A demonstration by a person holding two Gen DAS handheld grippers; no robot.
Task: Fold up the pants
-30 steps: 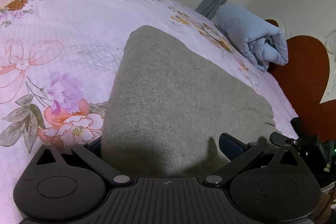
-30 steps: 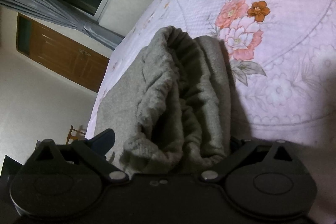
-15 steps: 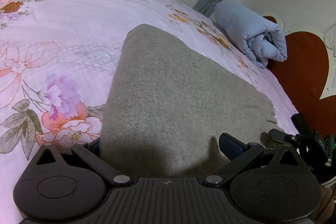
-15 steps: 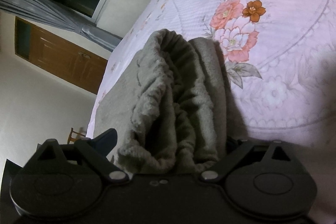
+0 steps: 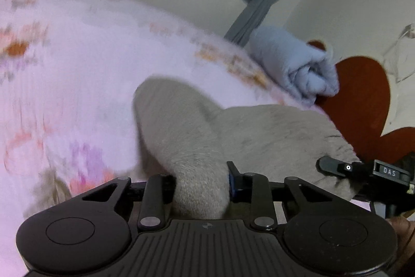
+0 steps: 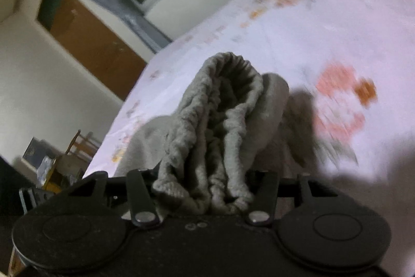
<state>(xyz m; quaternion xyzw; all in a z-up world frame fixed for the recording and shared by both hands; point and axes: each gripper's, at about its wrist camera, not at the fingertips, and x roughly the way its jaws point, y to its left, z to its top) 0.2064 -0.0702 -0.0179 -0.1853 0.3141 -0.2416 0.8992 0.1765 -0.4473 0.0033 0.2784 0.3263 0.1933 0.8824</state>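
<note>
On the floral bedspread (image 5: 77, 74), near its edge, grey pants (image 5: 272, 131) are lifted at two places. One bunched fold is pinched by the just-closed left gripper (image 5: 201, 186); the gathered waistband (image 6: 223, 100) is clamped by the just-closed right gripper (image 6: 205, 188).

Left wrist camera sits just behind its tongs (image 5: 201, 182), looking low across the floral bed (image 5: 77, 85) toward a rolled blue blanket (image 5: 295, 66), a red headboard (image 5: 363, 100) and a curtained window. Right wrist camera, equally close behind its own tongs (image 6: 205, 181), is tilted and faces across the bed (image 6: 324, 43) to a wooden door (image 6: 93, 43). Both views share the bed and the grey pants (image 5: 181, 126) (image 6: 220, 121), bunched right at each lens.
</note>
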